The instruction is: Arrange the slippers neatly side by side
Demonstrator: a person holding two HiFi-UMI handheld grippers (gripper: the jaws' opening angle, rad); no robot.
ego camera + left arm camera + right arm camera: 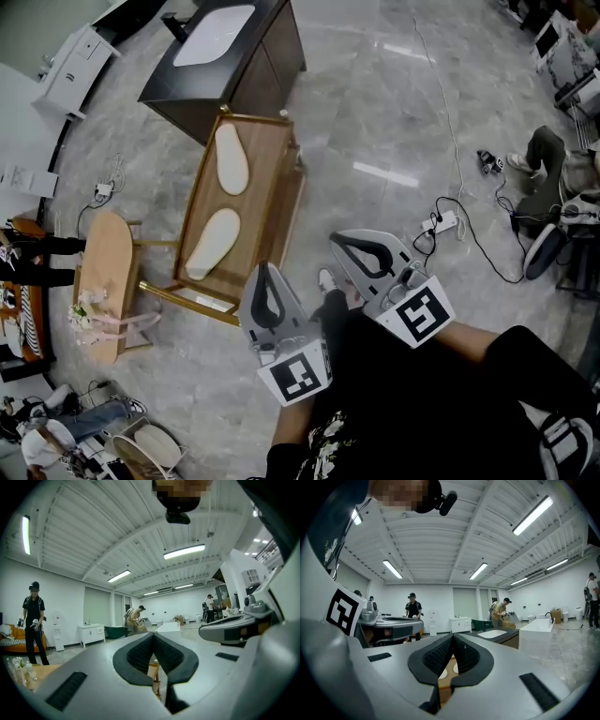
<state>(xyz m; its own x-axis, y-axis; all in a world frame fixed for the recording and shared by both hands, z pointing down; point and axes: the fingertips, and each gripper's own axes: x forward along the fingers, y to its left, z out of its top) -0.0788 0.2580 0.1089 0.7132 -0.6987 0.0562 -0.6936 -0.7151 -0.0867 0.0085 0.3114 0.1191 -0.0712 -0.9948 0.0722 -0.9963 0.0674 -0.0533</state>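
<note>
Head view: hand-held grippers [265, 272] [339, 244] closed, empty; oval white slippers [231, 159] [212, 244] on wooden table [267, 178].

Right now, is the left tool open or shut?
Shut: in its own view the left tool has its jaws meeting at the tips, with nothing held between them.

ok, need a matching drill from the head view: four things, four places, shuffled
Things:
1 far slipper
2 white basin
3 flowers
4 power strip

Places:
A on the grey floor
B on the oval side table
C on the wooden table
D set in the top of the dark cabinet

Pairs: 1-C, 2-D, 3-B, 4-A
</note>
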